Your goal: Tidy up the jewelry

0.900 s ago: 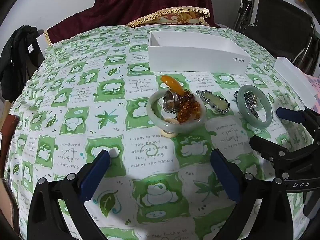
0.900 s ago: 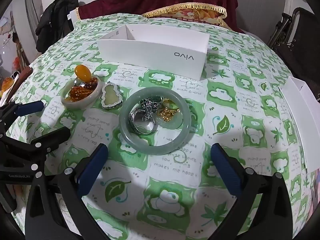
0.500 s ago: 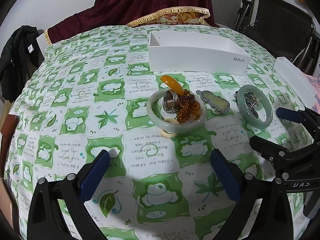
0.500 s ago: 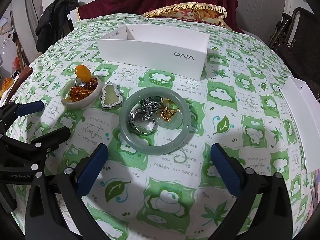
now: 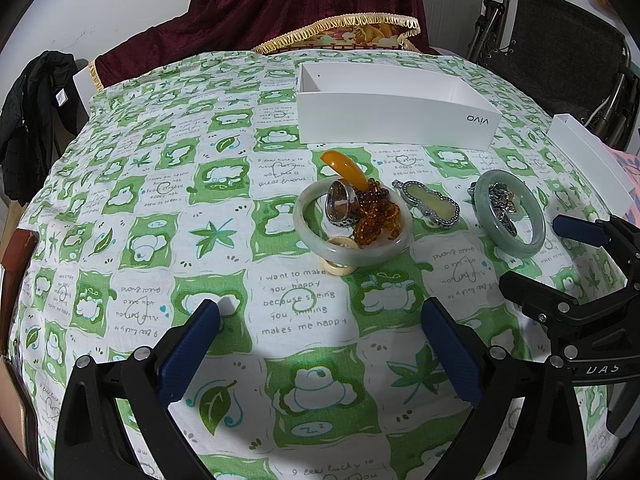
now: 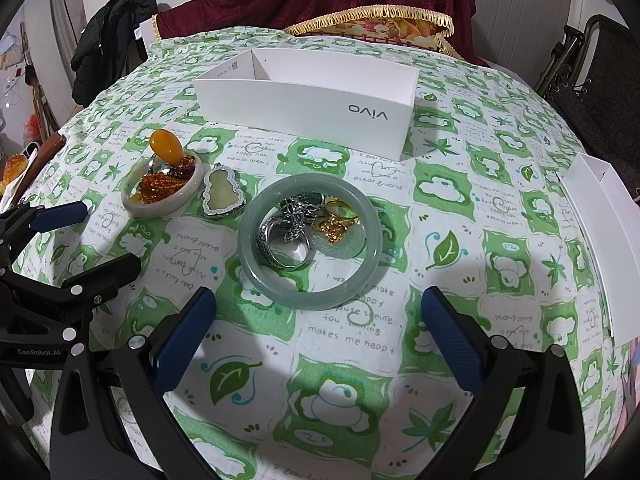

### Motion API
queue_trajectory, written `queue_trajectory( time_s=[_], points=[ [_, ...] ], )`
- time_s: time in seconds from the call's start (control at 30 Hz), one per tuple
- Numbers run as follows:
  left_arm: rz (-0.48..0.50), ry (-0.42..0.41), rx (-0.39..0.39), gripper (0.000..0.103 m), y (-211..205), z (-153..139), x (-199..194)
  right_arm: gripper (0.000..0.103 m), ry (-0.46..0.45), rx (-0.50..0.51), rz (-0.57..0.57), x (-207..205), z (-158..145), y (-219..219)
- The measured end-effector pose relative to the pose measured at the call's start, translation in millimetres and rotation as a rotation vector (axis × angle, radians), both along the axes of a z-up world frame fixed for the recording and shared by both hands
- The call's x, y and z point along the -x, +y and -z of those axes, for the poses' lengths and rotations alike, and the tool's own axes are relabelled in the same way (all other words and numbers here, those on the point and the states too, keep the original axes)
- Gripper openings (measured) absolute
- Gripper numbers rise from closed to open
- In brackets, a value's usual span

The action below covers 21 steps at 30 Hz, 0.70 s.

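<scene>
Right wrist view, left to right. At the left edge, left hand-held gripper [image 6: 76,240], jaws wide apart, nothing between them, "GenRobot.AI" printed on its body. Next, pale jade bangle [image 6: 162,196] flat on the worktop [image 6: 500,208], ringed around amber beads [image 6: 164,184] and a silver ring, with an amber stone [image 6: 167,148] propped on its far rim; probably heaped this way to keep small pieces from scattering. Just beside it, apart from both bangles, gourd-shaped pendant [image 6: 222,196] lying flat. At centre, green jade bangle [image 6: 310,242] enclosing silver rings [image 6: 286,236], a gold ring [image 6: 336,222] and a small jade disc. Behind, in the upper middle, open white box [image 6: 308,102], empty as far as visible, marked "vivo", read upside down from here; presumably the destination for the sorted pieces, none yet inside. Along the right edge, a second white box part [image 6: 600,240], likely the lid. Across the bottom, right hand-held gripper [image 6: 318,344], blue pads spread wide and clear of the cloth, aimed at the green bangle from short of it.

Tablecloth print, legible in places: "I want to make you happy because seeing you, smiling makes me happy".

Left wrist view: left hand-held gripper [image 5: 320,340] likewise spread and empty, short of the pale bangle; "DAS" readable on the right hand-held gripper's body at lower right.
</scene>
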<state>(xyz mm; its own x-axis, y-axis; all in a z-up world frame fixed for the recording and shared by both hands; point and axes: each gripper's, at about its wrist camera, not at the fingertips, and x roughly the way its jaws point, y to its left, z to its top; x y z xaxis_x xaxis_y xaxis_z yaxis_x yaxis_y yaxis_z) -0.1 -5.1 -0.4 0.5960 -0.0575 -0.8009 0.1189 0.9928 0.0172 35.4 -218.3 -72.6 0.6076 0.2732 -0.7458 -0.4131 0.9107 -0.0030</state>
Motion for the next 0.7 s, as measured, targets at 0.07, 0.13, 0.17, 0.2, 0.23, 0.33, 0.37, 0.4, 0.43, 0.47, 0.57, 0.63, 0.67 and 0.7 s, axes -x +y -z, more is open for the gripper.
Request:
queue_trajectory(
  time_s=[0.07, 0.13, 0.17, 0.2, 0.23, 0.33, 0.37, 0.4, 0.43, 0.47, 0.57, 0.63, 0.67, 0.7],
  points=[
    [0.0, 0.0, 0.0, 0.1, 1.7, 0.4, -0.8, 0.099, 0.0, 0.0, 0.0, 0.0, -0.1, 0.0],
    [0.0, 0.0, 0.0, 0.1, 1.1, 0.3, -0.5, 0.099, 0.0, 0.0, 0.0, 0.0, 0.0, 0.0],
    [0.0, 0.0, 0.0, 0.1, 1.8, 0.4, -0.8, 0.099, 0.0, 0.0, 0.0, 0.0, 0.0, 0.0],
    [0.0, 0.0, 0.0, 0.1, 1.7, 0.4, -0.8, 0.099, 0.0, 0.0, 0.0, 0.0, 0.0, 0.0],
    [0.0, 0.0, 0.0, 0.1, 1.1, 0.3, -0.5, 0.099, 0.0, 0.0, 0.0, 0.0, 0.0, 0.0],
    [0.0, 0.0, 0.0, 0.1, 1.1, 0.3, -0.5, 0.099, 0.0, 0.0, 0.0, 0.0, 0.0, 0.0],
    [0.0, 0.0, 0.0, 0.1, 0.6, 0.1, -0.3, 0.099, 0.0, 0.0, 0.0, 0.0, 0.0, 0.0],
    [0.0, 0.0, 0.0, 0.1, 1.7, 0.4, -0.8, 0.099, 0.0, 0.0, 0.0, 0.0, 0.0, 0.0],
    [0.0, 0.0, 0.0, 0.1, 1.8, 0.4, -0.9, 0.099, 0.0, 0.0, 0.0, 0.0, 0.0, 0.0],
    [0.0, 0.0, 0.0, 0.1, 1.8, 0.4, -0.9, 0.099, 0.0, 0.0, 0.0, 0.0, 0.0, 0.0],
    [0.0, 0.0, 0.0, 0.1, 1.8, 0.4, -0.9, 0.099, 0.0, 0.0, 0.0, 0.0, 0.0, 0.0],
    [0.0, 0.0, 0.0, 0.1, 1.0, 0.2, -0.5, 0.099, 0.0, 0.0, 0.0, 0.0, 0.0, 0.0],
    [0.0, 0.0, 0.0, 0.1, 1.8, 0.4, -0.9, 0.099, 0.0, 0.0, 0.0, 0.0, 0.0, -0.1],
    [0.0, 0.0, 0.0, 0.1, 0.1, 0.0, -0.1, 0.099, 0.0, 0.0, 0.0, 0.0, 0.0, -0.1]
  ],
)
